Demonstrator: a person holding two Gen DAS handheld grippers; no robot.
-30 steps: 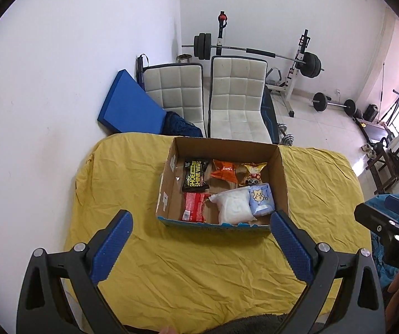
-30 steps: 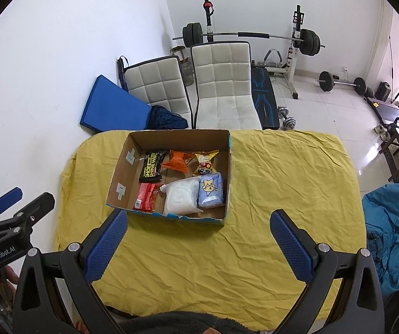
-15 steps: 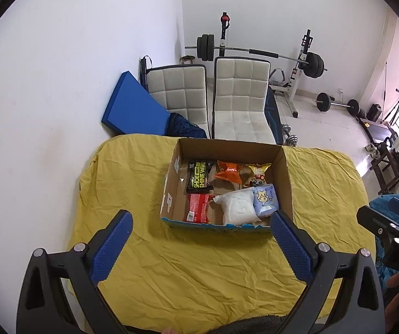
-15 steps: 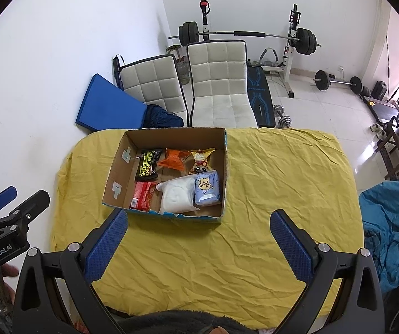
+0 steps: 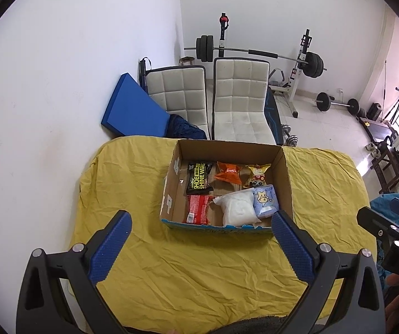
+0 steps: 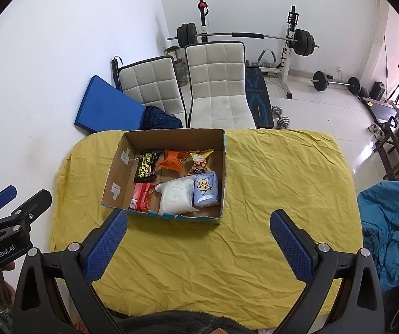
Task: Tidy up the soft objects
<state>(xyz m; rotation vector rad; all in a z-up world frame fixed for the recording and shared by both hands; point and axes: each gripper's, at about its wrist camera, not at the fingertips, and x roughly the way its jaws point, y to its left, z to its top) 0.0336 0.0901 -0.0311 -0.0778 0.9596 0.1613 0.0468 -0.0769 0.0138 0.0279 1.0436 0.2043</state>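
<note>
— Where are the soft things?
— All inside the cardboard box [image 5: 284, 172] on the yellow-covered tabletop [image 5: 199, 264]: black packet [image 5: 198, 178], orange packet [image 5: 228, 172] and gold packet [image 5: 257, 175] along its far wall; red packet [image 5: 198, 208], white pouch [image 5: 238, 208] and pale blue pack [image 5: 265, 200] nearer.
— And the tools?
— Left tool [image 5: 199, 246] and right tool [image 6: 198, 243] both released, spread wide and empty, hovering short of the box's near wall.

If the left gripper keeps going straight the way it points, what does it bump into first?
Probably the open cardboard box, near its blue-printed front wall; the open left gripper aims at it over bare yellow cloth. Depth is hard to judge.
</note>
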